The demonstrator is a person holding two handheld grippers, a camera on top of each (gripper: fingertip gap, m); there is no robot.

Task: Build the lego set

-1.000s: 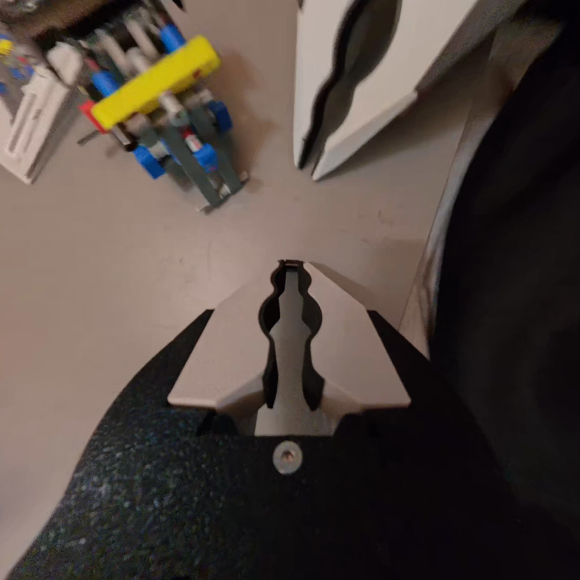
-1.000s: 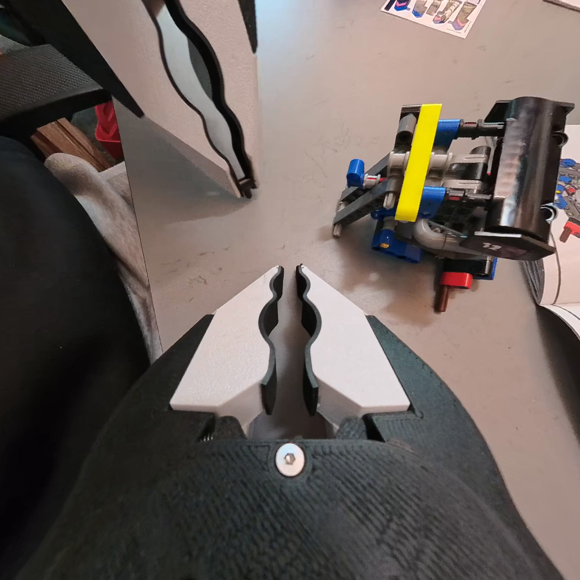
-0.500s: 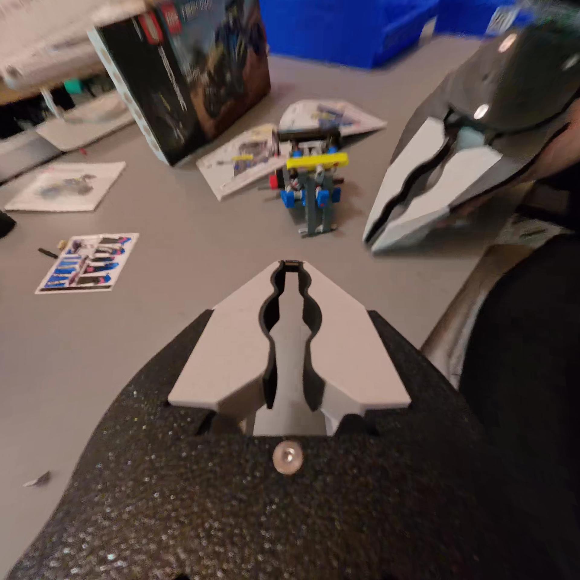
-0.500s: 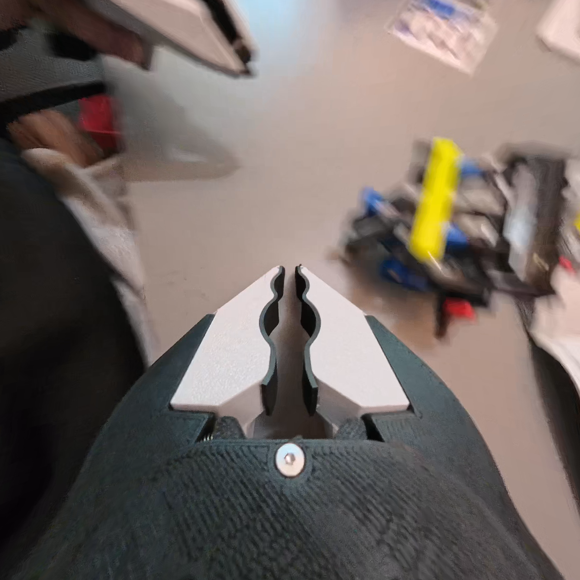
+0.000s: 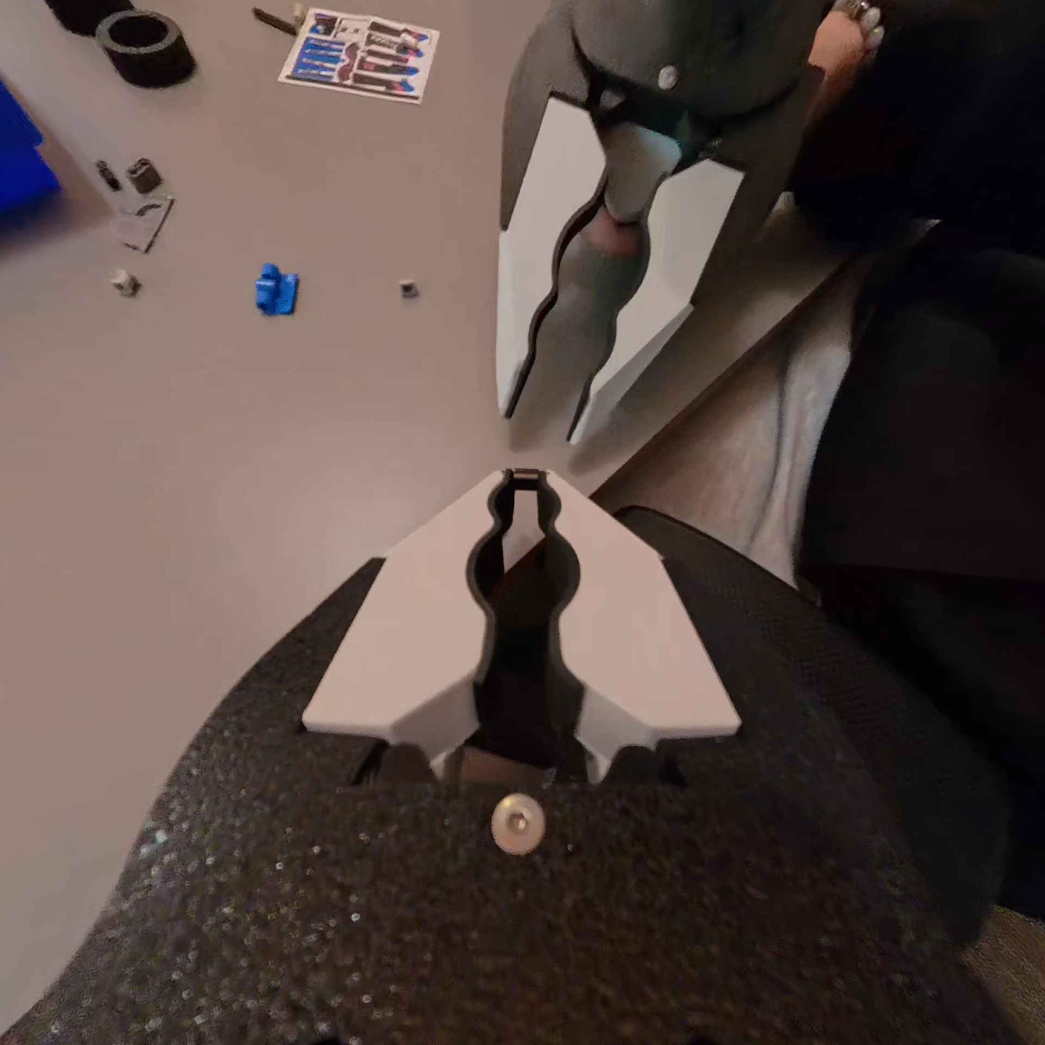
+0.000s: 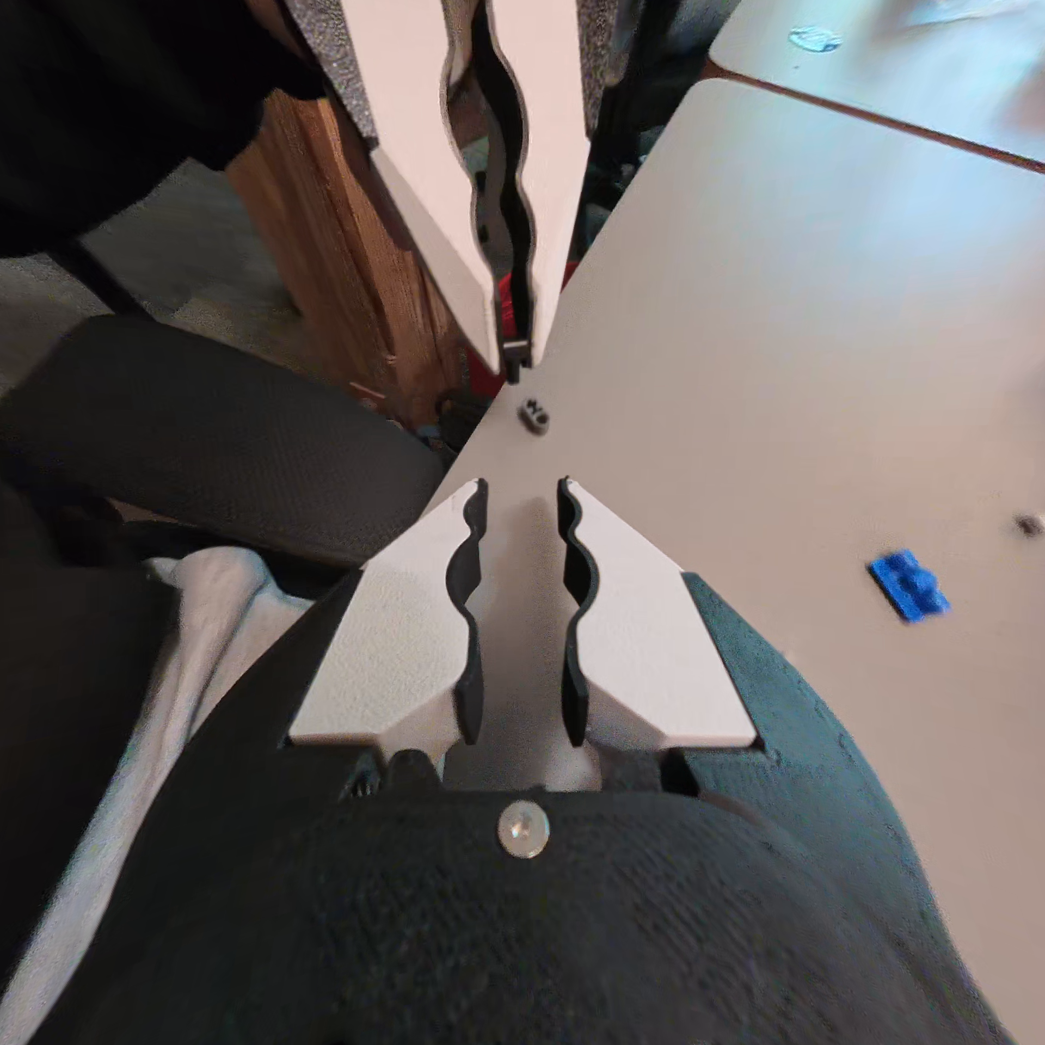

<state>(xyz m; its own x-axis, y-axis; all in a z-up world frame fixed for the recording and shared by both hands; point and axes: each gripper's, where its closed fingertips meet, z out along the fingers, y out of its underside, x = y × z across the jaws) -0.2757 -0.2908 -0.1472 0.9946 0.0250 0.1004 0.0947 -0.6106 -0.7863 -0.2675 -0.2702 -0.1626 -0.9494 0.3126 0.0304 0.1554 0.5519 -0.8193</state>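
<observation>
My left gripper (image 5: 527, 476) is shut on a small dark pin-like piece (image 5: 527, 474) pinched at its very tips, above the edge of the grey table (image 5: 226, 452). The right wrist view shows it from the front (image 6: 515, 353) with the piece (image 6: 514, 362) sticking out below the tips. My right gripper (image 6: 523, 486) is open and empty, low over the table's corner. It faces the left gripper, which sees it in the left wrist view (image 5: 542, 424). A small grey connector piece (image 6: 534, 413) lies on the table between the two grippers.
A blue brick piece (image 5: 275, 288) (image 6: 907, 585), small grey bits (image 5: 125, 281) (image 5: 407, 288), a sticker sheet (image 5: 359, 54), a black ring (image 5: 148, 54) and a blue bin (image 5: 17, 152) are on the table. A black chair (image 6: 215, 435) stands beside the table edge. The tips of both grippers are at nearly the same place.
Both grippers swung away from the yellow and blue brick model to the table's near corner. The right jaws opened from nearly shut. The left stayed shut on its small piece.
</observation>
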